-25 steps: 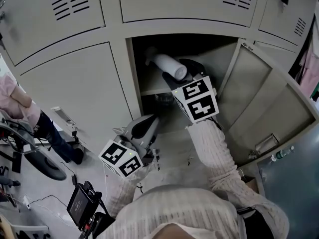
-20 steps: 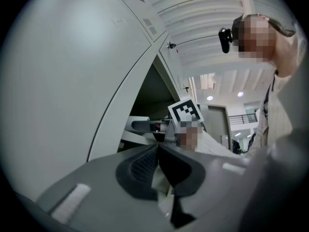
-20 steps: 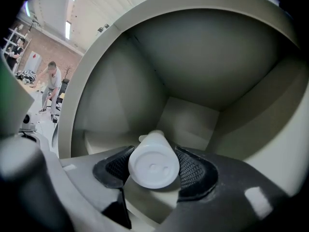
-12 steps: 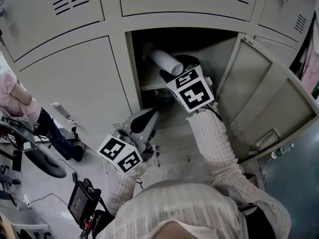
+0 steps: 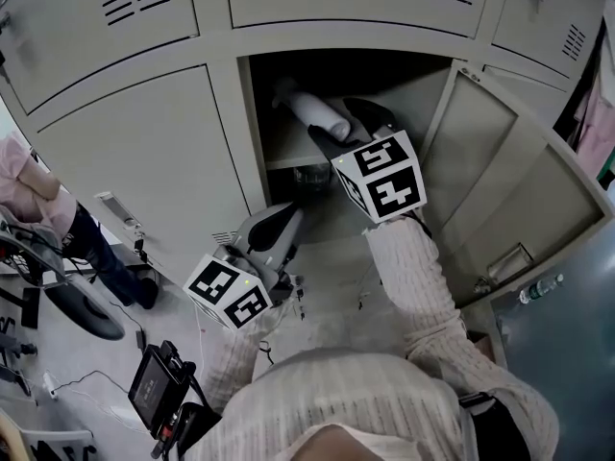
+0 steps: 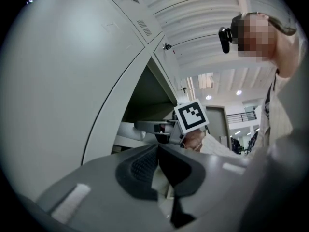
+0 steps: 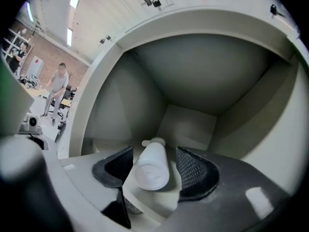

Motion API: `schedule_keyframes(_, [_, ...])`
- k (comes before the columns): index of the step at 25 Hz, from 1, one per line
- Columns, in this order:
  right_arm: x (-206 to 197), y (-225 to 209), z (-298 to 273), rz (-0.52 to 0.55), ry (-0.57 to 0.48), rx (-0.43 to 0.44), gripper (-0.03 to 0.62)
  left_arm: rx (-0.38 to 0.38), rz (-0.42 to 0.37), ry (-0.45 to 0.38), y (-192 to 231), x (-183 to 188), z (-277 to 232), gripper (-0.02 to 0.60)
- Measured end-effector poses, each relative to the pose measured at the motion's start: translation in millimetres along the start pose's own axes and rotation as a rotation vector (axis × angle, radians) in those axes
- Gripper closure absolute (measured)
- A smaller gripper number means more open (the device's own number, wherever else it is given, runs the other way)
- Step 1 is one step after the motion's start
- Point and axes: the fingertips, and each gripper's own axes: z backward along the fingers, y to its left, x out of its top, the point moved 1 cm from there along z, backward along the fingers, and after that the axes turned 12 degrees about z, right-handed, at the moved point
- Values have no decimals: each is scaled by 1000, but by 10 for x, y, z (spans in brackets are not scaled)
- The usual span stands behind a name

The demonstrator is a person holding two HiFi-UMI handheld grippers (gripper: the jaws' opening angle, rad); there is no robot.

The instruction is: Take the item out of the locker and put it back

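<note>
- White cylindrical plastic bottle (image 7: 150,167) lies on its side on the upper shelf (image 5: 288,162) of the open beige metal locker (image 5: 144,161), cap toward the back wall.
- Right gripper (image 7: 154,154) reaches into the compartment. Its jaws are opening with the bottle between them, a gap shows at the right pad, and there is no grip.
- Left gripper (image 6: 157,150) hangs low outside the locker, jaw tips together, nothing held.
- Locker door (image 5: 500,190) is swung open to the right.
- Marker cube (image 5: 380,176) covers part of the opening in the head view.
- Person in a pink top (image 5: 24,185) at far left; black device (image 5: 159,387) on the floor.
</note>
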Motion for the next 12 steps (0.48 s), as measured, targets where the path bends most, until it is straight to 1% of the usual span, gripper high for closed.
schedule_keyframes(2, [20, -8, 107, -15, -44, -5, 318, -1, -7, 5, -25, -2, -15, 574])
schedule_keyframes(6, [68, -8, 341, -81, -141, -3, 345, -7, -9, 19, -61, -28, -38, 574])
schedule_keyframes(8, [85, -12, 464, -107, -182, -17, 360, -5, -10, 20, -81, -18, -54, 574])
schedule_keyframes(12, [68, -18, 739, -147, -259, -93, 478, 4, -10, 9, -127, 12, -79, 574])
